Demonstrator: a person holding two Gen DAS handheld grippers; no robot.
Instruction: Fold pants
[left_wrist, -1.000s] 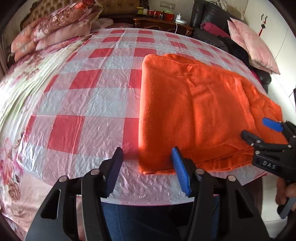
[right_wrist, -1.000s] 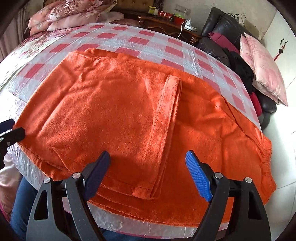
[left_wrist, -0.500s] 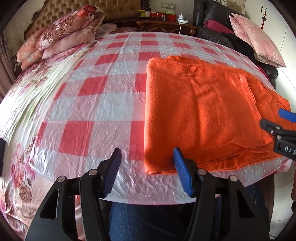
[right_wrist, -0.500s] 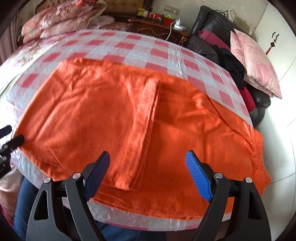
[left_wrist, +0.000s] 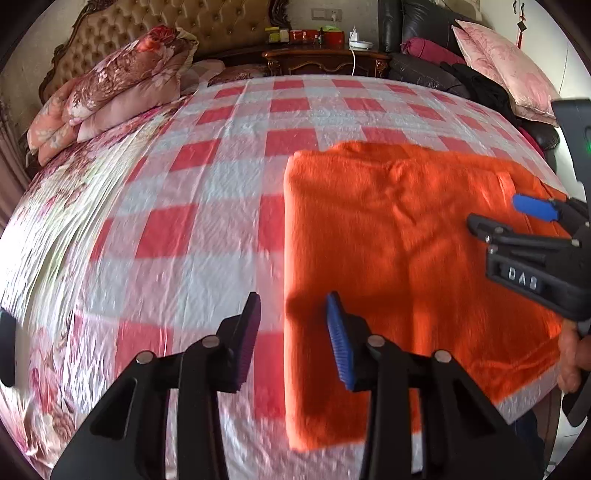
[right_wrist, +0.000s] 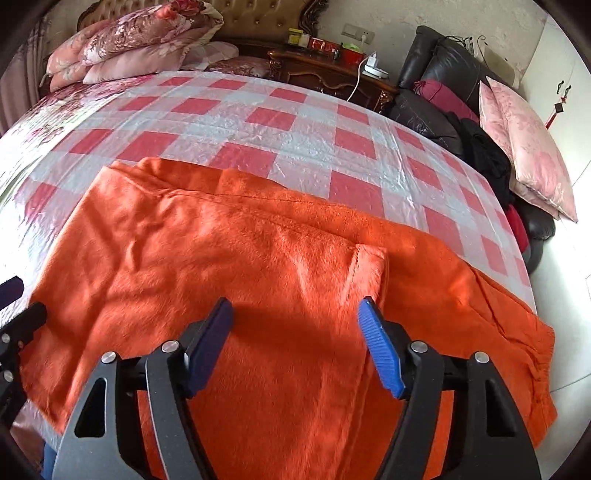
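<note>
The orange fleece pants (left_wrist: 399, 236) lie flat on the checked bed cover, folded over themselves; they also fill the right wrist view (right_wrist: 258, 280), where a folded leg ends in a hem (right_wrist: 369, 273) over the lower layer. My left gripper (left_wrist: 293, 336) is open and empty, low over the pants' left folded edge near the bed's front. My right gripper (right_wrist: 297, 339) is open and empty just above the pants' middle; it also shows at the right of the left wrist view (left_wrist: 495, 218).
The bed carries a red and white checked plastic cover (left_wrist: 221, 192). Floral pillows (left_wrist: 122, 85) are stacked at the headboard. A wooden nightstand (right_wrist: 325, 70) with small items and a black sofa (right_wrist: 443, 96) with pink cushions stand behind and to the right.
Both grippers have moved forward and lower over the bed. The left now sits at the pants' left edge, the right over their middle. Both stay open; the pants have not moved.
</note>
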